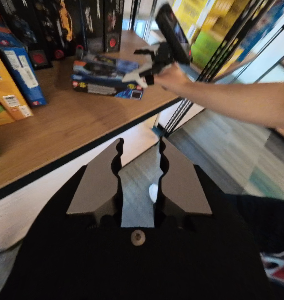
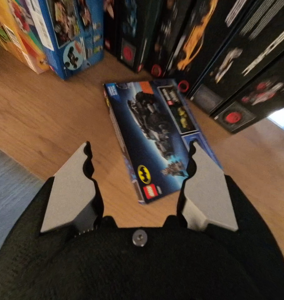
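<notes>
A flat dark-blue toy-set box [image 2: 156,138] lies on a wooden shelf [image 2: 57,116]. My right gripper [image 2: 140,144] is open and empty, hovering just above the box's near half. The same box shows in the left wrist view [image 1: 105,78], with the right gripper [image 1: 138,65] open above its right end, held by a person's bare arm [image 1: 227,99]. My left gripper [image 1: 141,141] is open and empty, off the shelf's front edge, over the floor.
Upright boxes line the shelf's back: black ones [image 2: 211,48], a blue one [image 2: 70,35] and orange-yellow ones [image 2: 16,37]. The shelf has a black front edge [image 1: 83,151]. Grey floor [image 1: 203,155] and a white shoe [image 1: 153,191] lie below. Colourful boxes [image 1: 219,32] stand at right. Tip to tip, the grippers are about 35 centimeters apart.
</notes>
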